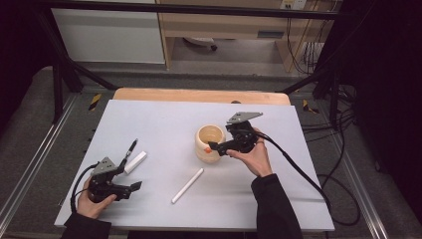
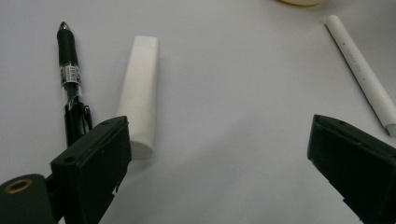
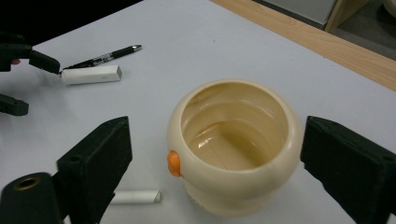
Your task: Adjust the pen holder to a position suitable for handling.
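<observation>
Cream pot (image 3: 233,149) upright on desk (image 1: 164,119) | my right hand-held gripper (image 3: 215,163) released beside it | left hand-held gripper (image 2: 219,163) released

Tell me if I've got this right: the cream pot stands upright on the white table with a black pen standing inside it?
Not quite. The cream pot does stand upright on the white table, but it is empty, as the right gripper view shows. The black pen lies flat on the table beside a white block, clear in the left gripper view.
</observation>
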{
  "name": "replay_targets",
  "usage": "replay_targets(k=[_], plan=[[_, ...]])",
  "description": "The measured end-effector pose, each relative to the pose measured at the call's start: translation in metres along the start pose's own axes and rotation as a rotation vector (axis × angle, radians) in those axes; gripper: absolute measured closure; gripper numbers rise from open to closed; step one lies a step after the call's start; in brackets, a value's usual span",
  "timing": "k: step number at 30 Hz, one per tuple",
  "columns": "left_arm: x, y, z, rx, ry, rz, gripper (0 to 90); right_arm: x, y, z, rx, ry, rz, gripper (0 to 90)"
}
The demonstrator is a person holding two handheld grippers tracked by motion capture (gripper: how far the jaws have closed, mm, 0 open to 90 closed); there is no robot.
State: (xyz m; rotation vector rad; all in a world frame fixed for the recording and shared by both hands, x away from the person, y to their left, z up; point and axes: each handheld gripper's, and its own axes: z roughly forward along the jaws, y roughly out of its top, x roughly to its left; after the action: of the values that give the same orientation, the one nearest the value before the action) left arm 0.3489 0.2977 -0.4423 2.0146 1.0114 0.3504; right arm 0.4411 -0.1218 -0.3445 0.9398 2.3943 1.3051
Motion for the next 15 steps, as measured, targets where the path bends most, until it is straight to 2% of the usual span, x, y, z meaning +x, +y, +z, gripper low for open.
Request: replay_targets(k=[5, 9, 15], plan=[[0.000, 0.000, 0.000, 0.000, -0.003, -0.001, 6.1, -0.008, -0.018, -0.022, -0.024, -0.017, 0.050, 1.5], [-0.001, 0.001, 0.000, 0.002, -0.002, -0.002, 6.1, -0.012, -0.030, -0.032, -0.035, -0.026, 0.074, 0.9], [-0.002, 0.002, 0.001, 0.006, 0.001, 0.003, 6.0, -0.022, -0.061, -0.048, -0.042, -0.043, 0.103, 0.8]])
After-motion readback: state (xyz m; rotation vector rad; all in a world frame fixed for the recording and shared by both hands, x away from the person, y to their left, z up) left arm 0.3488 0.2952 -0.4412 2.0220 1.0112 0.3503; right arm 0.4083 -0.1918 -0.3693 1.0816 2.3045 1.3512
